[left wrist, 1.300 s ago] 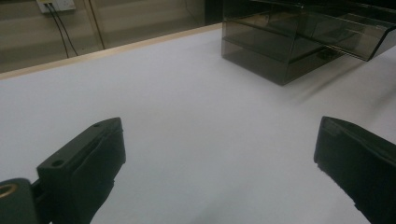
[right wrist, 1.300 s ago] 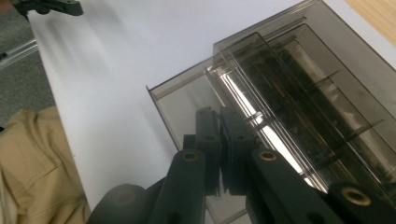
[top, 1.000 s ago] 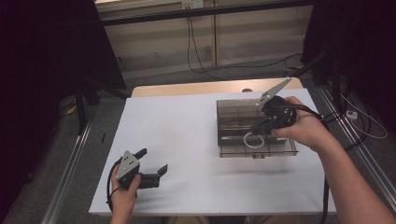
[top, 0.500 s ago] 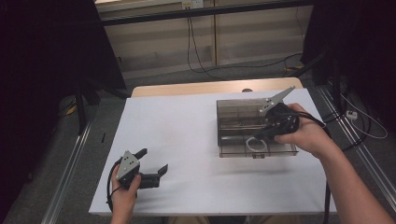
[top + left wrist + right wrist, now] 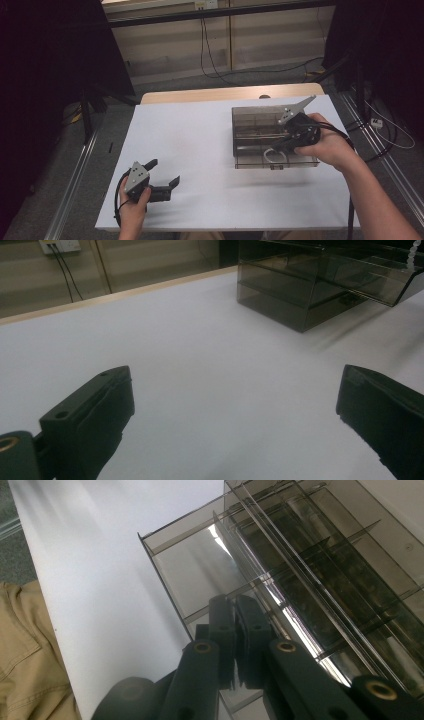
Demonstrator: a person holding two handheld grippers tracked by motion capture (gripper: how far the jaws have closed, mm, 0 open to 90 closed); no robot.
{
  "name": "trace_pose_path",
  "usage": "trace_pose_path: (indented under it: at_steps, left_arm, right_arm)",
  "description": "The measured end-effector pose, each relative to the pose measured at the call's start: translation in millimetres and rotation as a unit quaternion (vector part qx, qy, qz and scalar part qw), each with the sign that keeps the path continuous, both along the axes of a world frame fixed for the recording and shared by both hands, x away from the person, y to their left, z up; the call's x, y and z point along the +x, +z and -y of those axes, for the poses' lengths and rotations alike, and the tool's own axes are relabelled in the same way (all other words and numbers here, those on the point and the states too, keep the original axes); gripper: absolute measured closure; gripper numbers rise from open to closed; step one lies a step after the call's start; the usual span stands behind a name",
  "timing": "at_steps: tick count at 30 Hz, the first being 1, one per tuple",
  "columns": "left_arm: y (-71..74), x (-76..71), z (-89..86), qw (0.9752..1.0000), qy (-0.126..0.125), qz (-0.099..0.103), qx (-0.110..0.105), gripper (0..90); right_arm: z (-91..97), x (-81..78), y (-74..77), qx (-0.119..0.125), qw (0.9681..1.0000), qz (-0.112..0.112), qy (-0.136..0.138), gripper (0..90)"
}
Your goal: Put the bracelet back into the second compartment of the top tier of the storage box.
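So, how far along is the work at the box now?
Done: nothing certain; whether the white loop rests in the smoky clear box is unclear. In hand: the right tool, jaws shut, is over the box's near compartments beside that loop. Remaining, probably: settling the loop and withdrawing; the left tool sits open and empty.

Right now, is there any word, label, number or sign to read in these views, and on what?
None can be read.
The clear box, the white table and both grippers, left and right, bear no lettering.
The wall socket is too blurred to tell.
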State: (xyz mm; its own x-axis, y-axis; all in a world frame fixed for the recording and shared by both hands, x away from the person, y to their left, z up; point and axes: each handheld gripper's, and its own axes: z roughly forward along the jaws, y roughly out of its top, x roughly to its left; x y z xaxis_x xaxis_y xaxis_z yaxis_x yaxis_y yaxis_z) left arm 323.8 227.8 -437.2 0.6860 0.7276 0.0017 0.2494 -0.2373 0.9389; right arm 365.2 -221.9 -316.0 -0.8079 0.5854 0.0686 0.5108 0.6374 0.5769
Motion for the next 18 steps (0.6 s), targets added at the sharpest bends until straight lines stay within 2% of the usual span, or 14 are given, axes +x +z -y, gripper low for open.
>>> trace_pose_path:
  at_steps: [18]
  left_arm:
    - [0.1,-0.1,-0.1,1.0,-0.001,0.0,0.002,2.4]
  right_arm:
    - [4.4,0.5,-6.4,0.001,1.0,0.006,-0.004,86.9]
